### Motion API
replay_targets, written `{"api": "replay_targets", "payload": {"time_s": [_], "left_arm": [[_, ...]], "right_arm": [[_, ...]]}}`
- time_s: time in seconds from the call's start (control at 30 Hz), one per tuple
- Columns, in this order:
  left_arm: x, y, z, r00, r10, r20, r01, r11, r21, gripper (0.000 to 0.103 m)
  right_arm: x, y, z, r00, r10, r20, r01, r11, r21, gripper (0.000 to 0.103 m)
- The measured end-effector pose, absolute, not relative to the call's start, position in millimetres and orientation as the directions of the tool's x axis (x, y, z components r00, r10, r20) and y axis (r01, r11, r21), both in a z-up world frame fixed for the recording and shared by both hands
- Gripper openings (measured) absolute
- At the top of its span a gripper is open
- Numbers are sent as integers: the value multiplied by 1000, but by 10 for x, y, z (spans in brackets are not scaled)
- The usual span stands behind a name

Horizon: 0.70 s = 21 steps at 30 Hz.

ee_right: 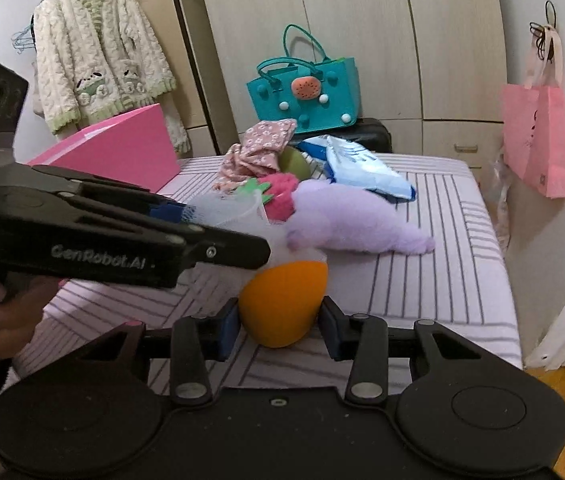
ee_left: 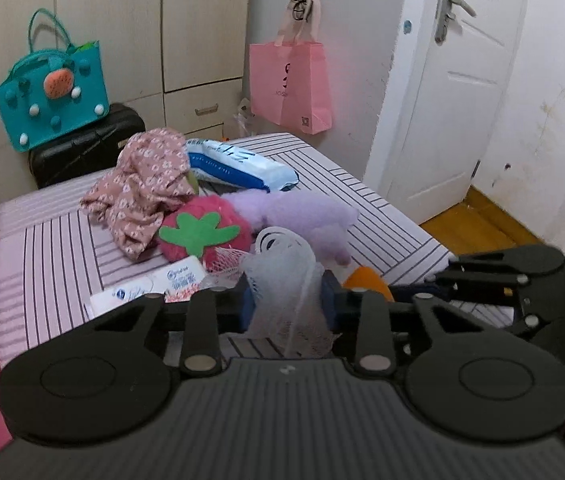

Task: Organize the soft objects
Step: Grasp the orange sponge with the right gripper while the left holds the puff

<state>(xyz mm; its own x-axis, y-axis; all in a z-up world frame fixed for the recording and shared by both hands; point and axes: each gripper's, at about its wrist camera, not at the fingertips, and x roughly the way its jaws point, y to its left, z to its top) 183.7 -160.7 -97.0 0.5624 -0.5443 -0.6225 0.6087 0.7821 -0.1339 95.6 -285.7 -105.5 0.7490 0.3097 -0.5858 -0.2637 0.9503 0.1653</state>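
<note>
My left gripper [ee_left: 288, 304] is shut on a white mesh bath puff [ee_left: 286, 276] and holds it above the striped bed [ee_left: 62, 248]. In the right wrist view the left gripper [ee_right: 186, 216] reaches in from the left with the puff [ee_right: 234, 208]. My right gripper [ee_right: 278, 328] is shut on an orange egg-shaped sponge [ee_right: 284, 304], which also shows in the left wrist view [ee_left: 368, 280]. Behind lie a purple plush [ee_right: 346, 220], a pink strawberry plush [ee_left: 202, 232], a floral cloth [ee_left: 142, 188] and a green sponge [ee_right: 294, 162].
A pink box [ee_right: 122, 148] stands on the bed's left side. Blue-white wipes packs [ee_left: 238, 168] and small white packets [ee_left: 150, 284] lie on the bed. A teal bag [ee_right: 306, 88] sits on a black suitcase [ee_left: 82, 148]. A pink bag [ee_left: 290, 84] hangs by the door.
</note>
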Motion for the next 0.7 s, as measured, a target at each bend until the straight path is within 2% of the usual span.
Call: {"api": "replay_targets", "payload": {"time_s": [0.1, 0.43, 0.57, 0.7], "left_arm": [[1854, -1510, -967, 552, -557, -620, 582, 790, -192, 29], [1688, -1364, -901, 565, -567, -599, 573, 792, -209, 24], [1680, -1285, -877, 506, -594, -626, 569, 775, -276, 24], [1624, -1222, -831, 493, -569, -658, 572, 782, -247, 24]], "right_arm": [[887, -2832, -1056, 747, 305, -590, -258, 952, 164, 47], [718, -2839, -1036, 756, 255, -602, -204, 967, 154, 47], [698, -2813, -1013, 751, 238, -616, -194, 971, 139, 47], [693, -2775, -969, 724, 239, -647, -205, 970, 129, 47]]}}
